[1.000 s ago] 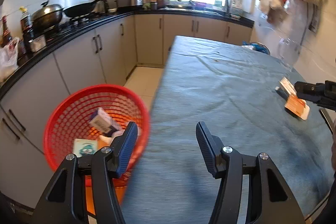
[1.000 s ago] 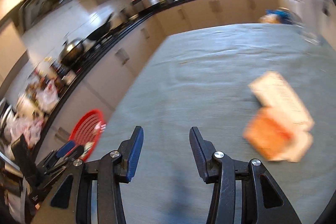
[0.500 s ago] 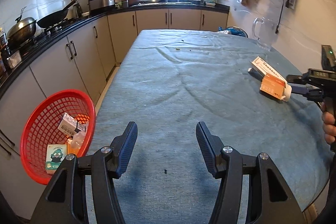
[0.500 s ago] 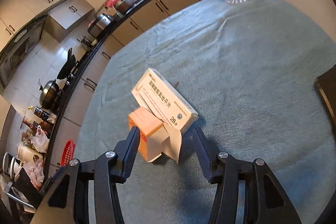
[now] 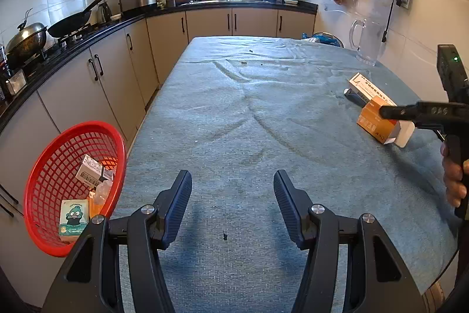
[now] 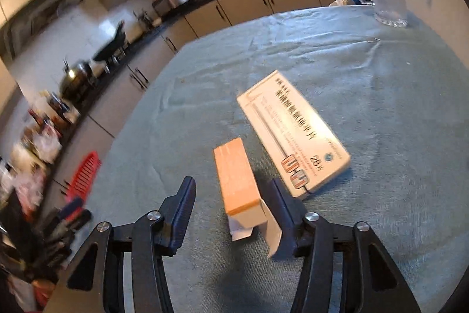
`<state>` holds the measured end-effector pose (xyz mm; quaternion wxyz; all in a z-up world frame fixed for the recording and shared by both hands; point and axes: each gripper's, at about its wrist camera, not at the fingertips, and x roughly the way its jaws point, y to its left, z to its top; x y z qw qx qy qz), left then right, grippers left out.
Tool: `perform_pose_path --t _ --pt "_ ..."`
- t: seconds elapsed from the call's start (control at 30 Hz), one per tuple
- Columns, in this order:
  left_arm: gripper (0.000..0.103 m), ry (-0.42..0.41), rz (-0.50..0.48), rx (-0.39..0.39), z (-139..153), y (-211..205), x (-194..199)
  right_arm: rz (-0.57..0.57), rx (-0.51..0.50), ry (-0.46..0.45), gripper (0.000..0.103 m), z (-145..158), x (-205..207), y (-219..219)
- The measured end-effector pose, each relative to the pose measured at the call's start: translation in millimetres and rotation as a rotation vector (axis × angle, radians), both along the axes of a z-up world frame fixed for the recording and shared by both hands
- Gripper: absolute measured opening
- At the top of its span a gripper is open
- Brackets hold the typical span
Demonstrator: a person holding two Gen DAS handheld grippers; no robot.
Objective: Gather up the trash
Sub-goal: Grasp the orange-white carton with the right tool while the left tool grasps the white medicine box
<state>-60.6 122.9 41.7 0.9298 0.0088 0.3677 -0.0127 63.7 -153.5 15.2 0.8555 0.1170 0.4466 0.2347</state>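
With its jaws just narrowing and not yet pinching, the right gripper (image 6: 231,203) should centre on the orange box (image 6: 239,181), clear of the white box (image 6: 293,131).

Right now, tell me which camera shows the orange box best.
The right wrist view: the orange box lies close and large between the right gripper jaws, which have just been closing around it. The left wrist view shows it small, far right, partly behind that gripper.
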Motion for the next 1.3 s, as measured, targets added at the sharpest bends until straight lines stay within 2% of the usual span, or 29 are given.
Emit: perform_pose_path --t 0.03,0.07,0.1,0.2,0.33,0.53,0.7,0.87,0.93,1.2,1.3 --pt "0.057 0.003 -0.001 0.0 0.7 -0.4 0.8 0.011 -0.026 -0.003 0.035 -1.3 -1.5 6.1" --pt "0.057 0.006 -0.002 -0.001 1.8 -0.7 2.0 0.013 -0.035 -0.006 0.026 -2.6 -2.4 5.3" --pt "0.057 0.014 -0.006 -0.006 3.1 -2.6 3.9 0.011 -0.037 -0.016 0.025 -1.6 -5.1 4.3" --pt "0.057 0.028 -0.03 -0.021 8.0 -10.1 9.7 -0.014 0.021 -0.083 0.025 10.8 -13.9 -11.7" --pt "0.057 0.075 -0.098 -0.098 16.9 -33.3 24.9 -0.134 0.065 -0.206 0.025 30.5 -26.5 -41.8" --pt "0.058 0.164 -0.176 -0.226 26.0 -85.5 65.2 -0.308 0.18 -0.188 0.025 24.3 -22.6 -89.5" --pt "0.058 0.252 -0.16 -0.354 18.0 -121.7 113.7 -0.458 0.185 -0.203 0.025 25.9 -30.8 -116.5" --pt "0.058 0.317 -0.125 -0.528 -1.8 -140.6 156.1 -0.471 0.237 -0.198 0.025 26.0 -34.7 -125.7" --pt "0.058 0.329 -0.125 -0.57 -7.2 -146.3 163.5 -0.464 0.249 -0.191 0.025 25.2 -35.3 -124.7" --pt "0.053 0.33 -0.131 -0.643 -29.8 -170.5 189.7 -0.461 0.305 -0.184 0.025 23.6 -40.2 -131.1" --pt "0.053 0.336 -0.129 -0.697 -40.1 -176.2 200.3 -0.472 0.324 -0.185 0.025 23.7 -40.9 -134.5"
